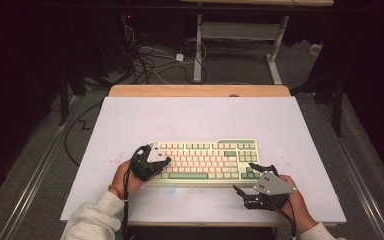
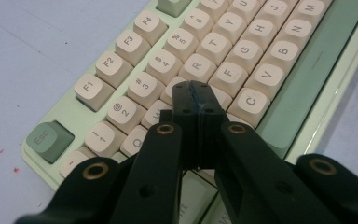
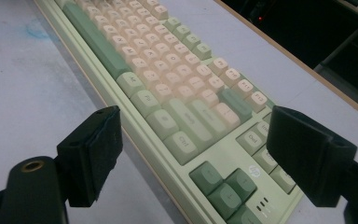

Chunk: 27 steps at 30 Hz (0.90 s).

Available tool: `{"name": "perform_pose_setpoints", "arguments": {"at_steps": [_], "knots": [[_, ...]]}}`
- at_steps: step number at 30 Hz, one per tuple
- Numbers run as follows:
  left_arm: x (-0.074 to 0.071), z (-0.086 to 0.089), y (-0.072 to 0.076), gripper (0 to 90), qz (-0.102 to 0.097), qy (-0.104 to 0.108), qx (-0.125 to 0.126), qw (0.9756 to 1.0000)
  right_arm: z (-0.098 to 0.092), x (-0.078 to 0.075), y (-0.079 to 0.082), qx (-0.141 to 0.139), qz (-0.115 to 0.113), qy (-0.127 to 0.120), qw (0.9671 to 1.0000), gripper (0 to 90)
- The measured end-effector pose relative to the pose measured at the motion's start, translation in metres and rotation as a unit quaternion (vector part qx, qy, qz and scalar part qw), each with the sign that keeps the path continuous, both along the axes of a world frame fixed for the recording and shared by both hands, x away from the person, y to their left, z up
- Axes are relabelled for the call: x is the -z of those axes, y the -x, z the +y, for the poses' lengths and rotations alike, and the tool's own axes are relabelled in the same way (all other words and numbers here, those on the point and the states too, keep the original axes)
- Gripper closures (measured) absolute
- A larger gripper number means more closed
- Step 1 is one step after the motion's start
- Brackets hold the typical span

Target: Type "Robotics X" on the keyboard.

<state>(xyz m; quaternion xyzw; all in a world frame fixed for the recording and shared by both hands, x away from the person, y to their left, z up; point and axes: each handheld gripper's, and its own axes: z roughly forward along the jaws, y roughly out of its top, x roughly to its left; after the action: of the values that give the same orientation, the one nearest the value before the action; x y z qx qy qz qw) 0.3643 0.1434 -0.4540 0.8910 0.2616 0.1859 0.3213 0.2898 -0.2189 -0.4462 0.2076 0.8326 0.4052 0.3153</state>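
Keyboard (image 1: 205,161): a pale green one with cream and green keys, lying flat near the front middle of the white worktop (image 1: 190,117), long edge toward the person, so both hands reach it easily.
Keys under the tip: in the left gripper view the closed tip sits over the letter rows, just above the keys beside C (image 2: 252,101) and below R (image 2: 196,65); the key right beneath it is hidden, and I cannot tell whether the tip touches or hovers.
Left hand-held gripper (image 2: 196,100): jaws pressed together, nothing between them; that gives one narrow point, which looks suited to poking a single key.
Left hand-held gripper, from above (image 1: 152,161): over the keyboard's left end, angled down onto it.
Right hand-held gripper (image 3: 193,154): jaws wide apart, holding nothing; it looks along the keyboard from the arrow-key corner.
Right hand-held gripper, from above (image 1: 252,181): parked just off the keyboard's near right corner, apparently waiting out of the way.
Judgement: the work in hand looks like key pressing by the left.
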Motion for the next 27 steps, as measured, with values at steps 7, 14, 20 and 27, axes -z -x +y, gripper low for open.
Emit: {"name": "perform_pose_setpoints", "arguments": {"at_steps": [7,14,20,27], "knots": [[0.002,-0.001,0.001,87.7,0.000,-0.002,-0.001,1.0000,0.001,0.001,0.000,-0.004,0.003,0.007,1.0000,19.1],[-0.008,0.002,0.005,87.7,-0.014,0.015,-0.002,0.9998,0.001,0.001,0.000,-0.002,0.002,0.004,1.0000,19.1],[-0.012,0.004,0.007,87.6,-0.022,0.024,0.000,0.9995,0.000,0.000,0.001,-0.002,0.002,0.003,1.0000,19.1],[-0.015,0.003,0.009,87.6,-0.026,0.029,0.007,0.9992,0.001,0.001,0.000,-0.003,0.002,0.004,1.0000,19.1]]}}
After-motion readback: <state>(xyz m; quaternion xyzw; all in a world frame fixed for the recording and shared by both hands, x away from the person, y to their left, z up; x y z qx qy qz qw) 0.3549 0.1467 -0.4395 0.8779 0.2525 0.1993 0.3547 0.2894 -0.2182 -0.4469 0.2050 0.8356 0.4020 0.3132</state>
